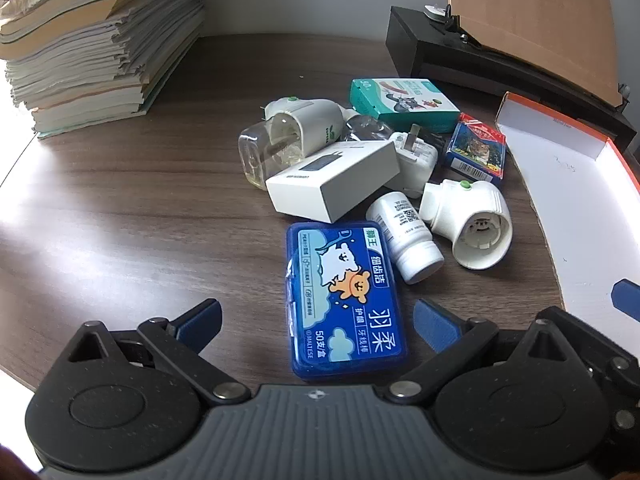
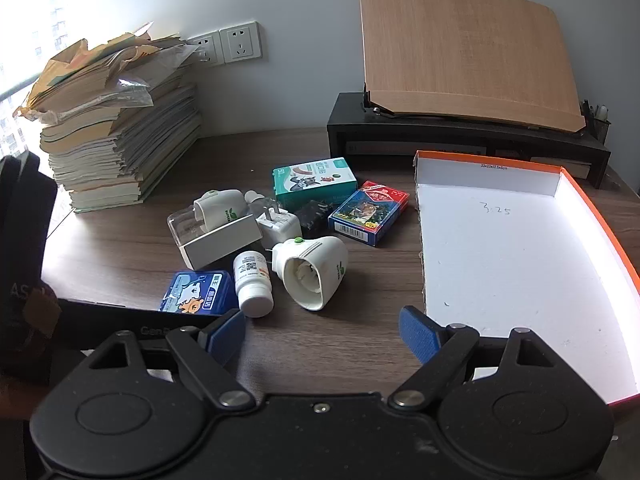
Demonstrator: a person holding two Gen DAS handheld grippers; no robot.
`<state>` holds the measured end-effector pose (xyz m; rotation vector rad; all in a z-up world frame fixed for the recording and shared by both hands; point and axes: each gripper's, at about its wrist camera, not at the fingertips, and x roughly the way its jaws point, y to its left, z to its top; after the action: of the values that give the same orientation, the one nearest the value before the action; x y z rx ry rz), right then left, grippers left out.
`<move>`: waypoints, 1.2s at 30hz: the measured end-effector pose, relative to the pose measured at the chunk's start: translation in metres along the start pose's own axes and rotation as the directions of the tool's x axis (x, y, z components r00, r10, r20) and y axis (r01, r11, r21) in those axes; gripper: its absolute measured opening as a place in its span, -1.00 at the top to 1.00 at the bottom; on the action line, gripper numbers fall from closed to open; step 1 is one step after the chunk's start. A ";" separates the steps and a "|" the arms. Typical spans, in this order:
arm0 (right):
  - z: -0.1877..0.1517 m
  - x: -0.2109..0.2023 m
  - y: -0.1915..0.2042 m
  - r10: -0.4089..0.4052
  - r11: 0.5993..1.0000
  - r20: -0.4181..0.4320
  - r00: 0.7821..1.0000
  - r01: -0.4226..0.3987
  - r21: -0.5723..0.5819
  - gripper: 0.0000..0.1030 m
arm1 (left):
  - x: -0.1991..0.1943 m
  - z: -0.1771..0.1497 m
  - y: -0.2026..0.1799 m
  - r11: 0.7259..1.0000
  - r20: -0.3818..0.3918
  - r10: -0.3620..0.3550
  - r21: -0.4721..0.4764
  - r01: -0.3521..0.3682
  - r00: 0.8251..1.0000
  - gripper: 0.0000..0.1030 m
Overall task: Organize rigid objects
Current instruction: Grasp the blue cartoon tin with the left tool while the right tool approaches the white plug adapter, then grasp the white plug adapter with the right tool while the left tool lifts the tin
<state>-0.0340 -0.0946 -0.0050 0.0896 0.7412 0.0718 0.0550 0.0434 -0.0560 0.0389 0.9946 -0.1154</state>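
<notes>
blue floss case (image 1: 346, 300) lengthwise between open fingers (image 1: 434, 322)

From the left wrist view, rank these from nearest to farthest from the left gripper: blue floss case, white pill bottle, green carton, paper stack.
1. Blue floss case, lying between the open left gripper fingers.
2. White pill bottle, just beyond, slightly right.
3. Green carton, behind the pile, right.
4. Paper stack, back left corner.

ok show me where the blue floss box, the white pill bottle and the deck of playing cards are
blue floss box (image 1: 346, 300): left wrist view, middle of its lid.
white pill bottle (image 2: 252, 282): right wrist view, its labelled side.
deck of playing cards (image 2: 370, 212): right wrist view, its top face.
</notes>
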 end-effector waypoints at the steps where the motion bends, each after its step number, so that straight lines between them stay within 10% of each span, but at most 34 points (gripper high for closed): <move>1: 0.000 0.001 0.000 0.005 1.000 0.002 1.000 -0.005 0.006 -0.92 | 0.002 0.001 0.001 1.000 0.006 0.000 -0.004 0.000 1.000 -1.00; 5: -0.001 0.005 0.002 -0.006 1.000 -0.015 1.000 0.006 0.001 -0.92 | 0.012 0.003 0.002 1.000 0.021 -0.003 0.001 0.003 1.000 -0.93; 11: 0.005 0.014 0.001 -0.021 1.000 0.016 1.000 0.021 -0.002 -0.92 | 0.021 0.000 -0.004 0.995 0.054 -0.044 0.086 0.039 0.998 -0.24; 31: 0.044 0.127 -0.006 0.048 0.998 -0.120 0.992 -0.053 -0.044 -0.92 | -0.007 -0.016 0.025 0.989 0.090 -0.144 0.041 0.141 0.985 -0.23; 36: 0.043 0.136 -0.011 0.103 0.994 -0.145 0.984 -0.107 -0.021 -0.64 | -0.009 -0.013 0.027 0.990 0.102 -0.139 0.020 0.138 0.985 -0.23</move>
<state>0.0950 -0.0945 -0.0659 0.0970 0.8796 0.1906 0.0418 0.0724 -0.0560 -0.0247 0.8929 -0.2487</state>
